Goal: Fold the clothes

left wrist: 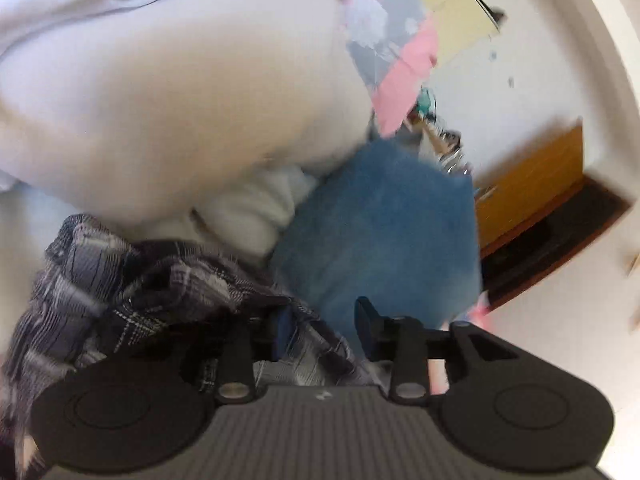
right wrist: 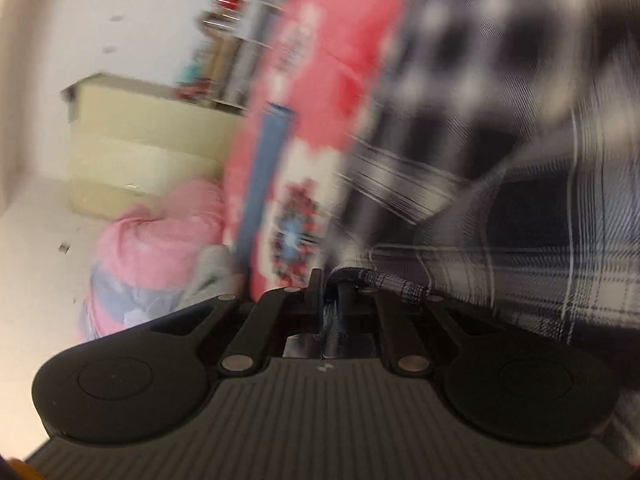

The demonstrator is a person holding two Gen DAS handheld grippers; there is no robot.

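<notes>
Your right gripper [right wrist: 330,288] has its jaws pinched almost together on an edge of the plaid shirt [right wrist: 520,200], which spreads blurred to the upper right. Your left gripper [left wrist: 324,328] stands with jaws well apart, plaid cloth lying across the left finger [left wrist: 282,332] and between them; whether it grips is unclear. Beyond lie a cream garment [left wrist: 180,100] and jeans [left wrist: 380,232].

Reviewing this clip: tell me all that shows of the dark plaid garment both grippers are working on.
The plaid garment is woven cloth, black and grey checks with thin white lines. It is crumpled, not flat, lying against a cream garment and blue denim. The left gripper stands open, with cloth lying between its fingers. In the right wrist view the right gripper is shut on an edge of it, and the cloth fills the blurred right side.
</notes>
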